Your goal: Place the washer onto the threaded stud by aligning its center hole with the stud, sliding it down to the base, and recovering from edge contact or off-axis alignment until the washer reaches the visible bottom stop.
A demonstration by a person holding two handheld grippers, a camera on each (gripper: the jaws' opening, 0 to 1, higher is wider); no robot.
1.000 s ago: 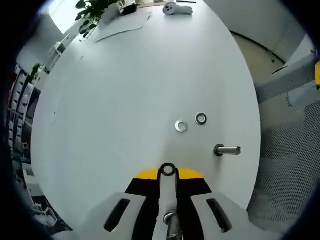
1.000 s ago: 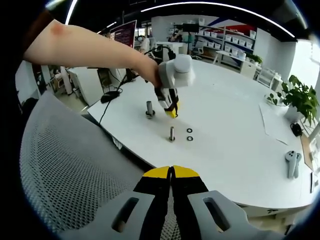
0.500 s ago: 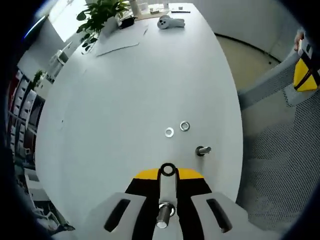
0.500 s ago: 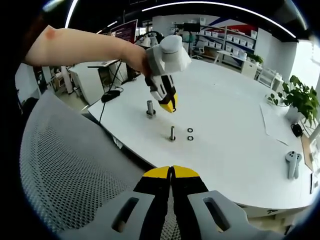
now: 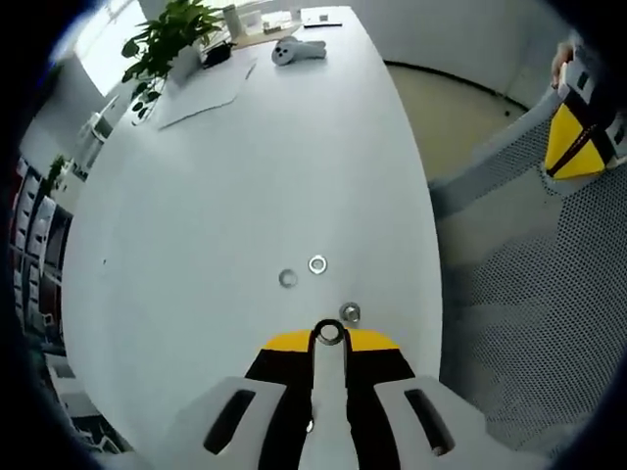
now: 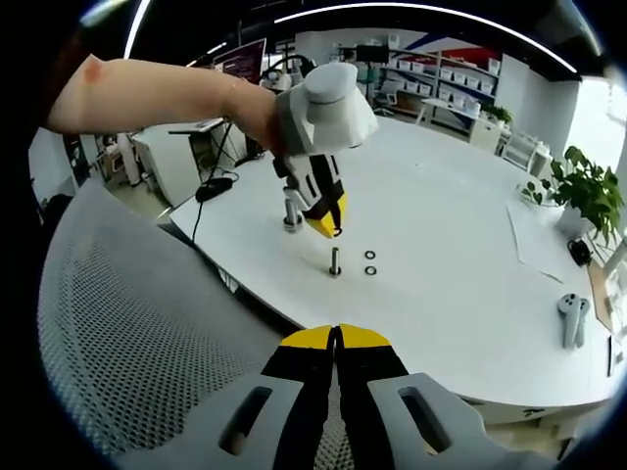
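My left gripper (image 5: 330,338) is shut on a small steel washer (image 5: 330,333), pinched edge-on at the jaw tips. Just past the tips stands the threaded stud (image 5: 350,313), seen almost end-on. In the right gripper view the left gripper (image 6: 325,223), held by a hand, hangs tilted just above and left of that upright stud (image 6: 335,262). Two loose washers (image 5: 287,278) (image 5: 317,263) lie flat on the white table (image 5: 245,176) beyond the stud; from the right gripper they are the pair of washers (image 6: 370,262). My right gripper (image 6: 336,338) is shut with nothing in it, low over a chair.
A second, thicker stud (image 6: 291,215) stands behind the left gripper. A grey mesh chair back (image 6: 127,333) lies between my right gripper and the table edge. A white controller (image 5: 294,51) and a potted plant (image 5: 167,39) sit at the table's far end.
The left gripper has lifted and swung with the washer from beside the thicker stud to over the thinner stud, which now sits just ahead of its tips. The right gripper stayed put.
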